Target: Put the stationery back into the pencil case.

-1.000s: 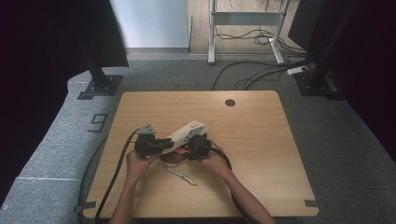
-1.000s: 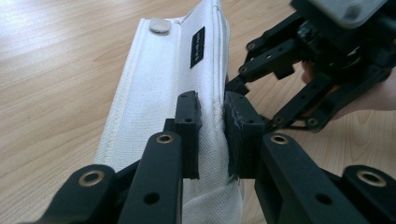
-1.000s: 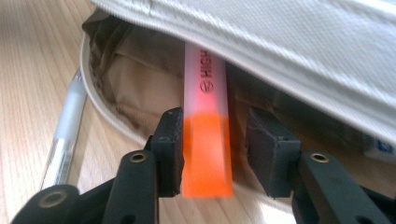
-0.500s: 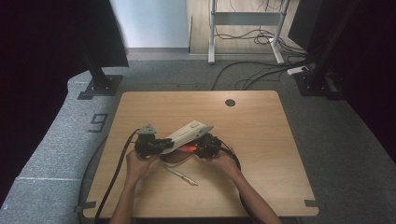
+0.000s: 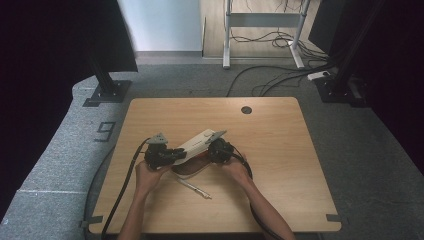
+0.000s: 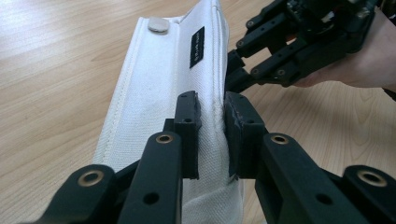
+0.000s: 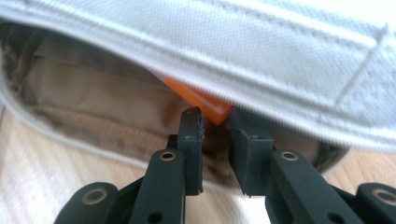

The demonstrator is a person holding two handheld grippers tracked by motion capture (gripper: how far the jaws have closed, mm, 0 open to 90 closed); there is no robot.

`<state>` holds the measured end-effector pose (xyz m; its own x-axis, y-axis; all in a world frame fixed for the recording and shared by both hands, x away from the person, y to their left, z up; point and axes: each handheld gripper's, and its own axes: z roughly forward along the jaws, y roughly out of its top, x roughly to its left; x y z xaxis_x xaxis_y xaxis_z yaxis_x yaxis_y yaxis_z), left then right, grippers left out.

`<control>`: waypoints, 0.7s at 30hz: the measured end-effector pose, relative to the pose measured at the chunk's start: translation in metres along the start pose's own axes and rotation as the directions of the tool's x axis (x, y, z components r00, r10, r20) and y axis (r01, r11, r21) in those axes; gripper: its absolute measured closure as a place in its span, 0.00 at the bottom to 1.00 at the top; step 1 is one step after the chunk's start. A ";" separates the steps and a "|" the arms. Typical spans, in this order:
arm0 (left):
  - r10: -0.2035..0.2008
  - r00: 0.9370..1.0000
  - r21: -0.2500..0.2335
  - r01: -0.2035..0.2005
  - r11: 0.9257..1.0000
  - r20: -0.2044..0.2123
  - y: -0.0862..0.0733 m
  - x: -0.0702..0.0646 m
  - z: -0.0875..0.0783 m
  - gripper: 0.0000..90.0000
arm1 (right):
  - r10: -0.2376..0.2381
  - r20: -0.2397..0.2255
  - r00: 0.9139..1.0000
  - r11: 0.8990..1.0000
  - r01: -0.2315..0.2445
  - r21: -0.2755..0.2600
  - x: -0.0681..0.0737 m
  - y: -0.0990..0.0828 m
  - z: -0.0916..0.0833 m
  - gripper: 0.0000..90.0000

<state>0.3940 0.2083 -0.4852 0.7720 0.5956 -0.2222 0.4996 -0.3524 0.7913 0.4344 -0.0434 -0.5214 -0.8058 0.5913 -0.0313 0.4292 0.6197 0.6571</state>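
Wooden bench (image 5: 280,150), light grain, round cable hole (image 5: 246,109) at its far edge. Thin pen-like stick (image 5: 195,188) lies flat on the bench, just nearer than the left hand-held gripper (image 5: 172,156). Grey carpet (image 5: 360,145) around; cables (image 5: 270,82) beyond.

Both grippers: matte black bodies, two-jaw, linkage-type arms w/ round brass-coloured pivot pins + small dark screw holes. Pads: blocky black rectangles, one small screw near top of each. Left gripper (image 6: 212,121) and right gripper (image 7: 215,135) look identical in build. Grey three-cornered plate on top of each, seen in high view. Thick black cable trails from each toward person. Forearms bare, no sleeves in view; hands ungloved.
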 end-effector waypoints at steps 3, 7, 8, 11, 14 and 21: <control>0.000 1.000 0.000 0.000 1.000 -0.002 0.000 0.000 0.000 0.84 | -0.010 -0.004 1.000 1.000 0.010 0.005 -0.001 0.002 0.004 0.81; -0.002 1.000 -0.003 0.002 1.000 -0.001 0.000 0.001 -0.001 0.84 | 0.009 -0.024 1.000 1.000 -0.010 -0.010 -0.003 0.000 -0.002 0.75; -0.002 1.000 -0.003 0.002 1.000 -0.001 0.000 0.001 -0.001 0.84 | 0.012 -0.027 1.000 1.000 -0.013 -0.014 -0.003 -0.001 -0.005 0.73; -0.003 1.000 -0.004 0.003 1.000 -0.001 0.000 0.001 -0.001 0.84 | 0.012 -0.036 0.999 1.000 -0.013 -0.014 -0.002 -0.003 -0.012 0.65; -0.007 1.000 -0.006 0.007 1.000 0.000 0.000 0.002 -0.001 0.85 | 0.007 -0.060 0.998 1.000 -0.008 -0.011 0.001 -0.006 -0.017 0.58; -0.003 1.000 -0.005 0.003 1.000 -0.001 0.000 0.002 -0.001 0.85 | -0.006 -0.108 0.994 1.000 0.005 -0.008 0.015 -0.015 -0.030 0.53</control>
<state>0.3951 0.2102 -0.4849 0.7697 0.5977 -0.2242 0.5004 -0.3468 0.7933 0.4037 -0.0601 -0.5092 -0.8478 0.5284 0.0463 0.4218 0.6188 0.6627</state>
